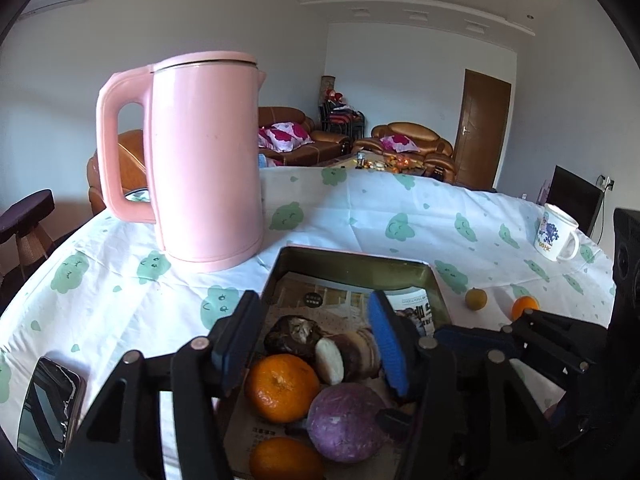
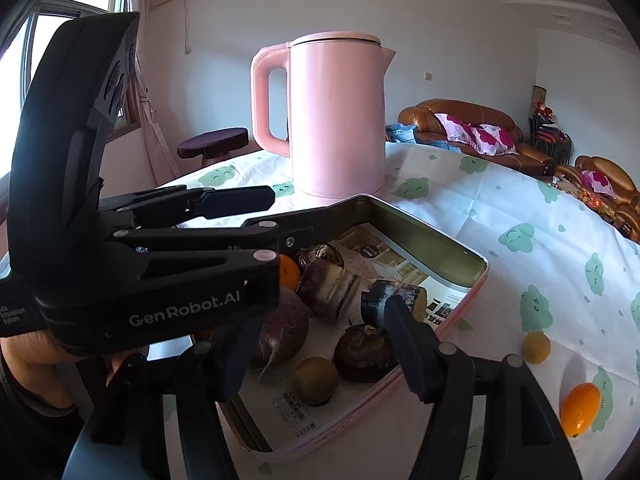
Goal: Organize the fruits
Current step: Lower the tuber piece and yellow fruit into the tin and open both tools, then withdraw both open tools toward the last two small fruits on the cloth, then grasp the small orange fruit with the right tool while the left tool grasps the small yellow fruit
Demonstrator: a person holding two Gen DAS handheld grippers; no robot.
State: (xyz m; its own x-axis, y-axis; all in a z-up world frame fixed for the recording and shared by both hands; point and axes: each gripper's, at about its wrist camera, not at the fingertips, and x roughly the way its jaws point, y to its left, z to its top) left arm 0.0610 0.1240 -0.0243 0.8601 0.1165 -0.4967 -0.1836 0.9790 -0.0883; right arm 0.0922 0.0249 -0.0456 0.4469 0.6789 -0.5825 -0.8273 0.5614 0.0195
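phone [image 1: 48, 412] cut off, lower tangerine [image 1: 286, 460] cropped

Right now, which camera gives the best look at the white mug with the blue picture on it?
The left wrist view, and only that one. There the mug stands upright on the tablecloth near the table's far right edge, small but clear, handle to the right. The right wrist view does not show it at all.

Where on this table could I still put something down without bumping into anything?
Open cloth lies between the pink kettle and the white mug, beyond the tray's far rim. Right of the tray only a small yellowish fruit and an orange one dot the cloth. The tray's near end is crowded; its far end shows bare newspaper.
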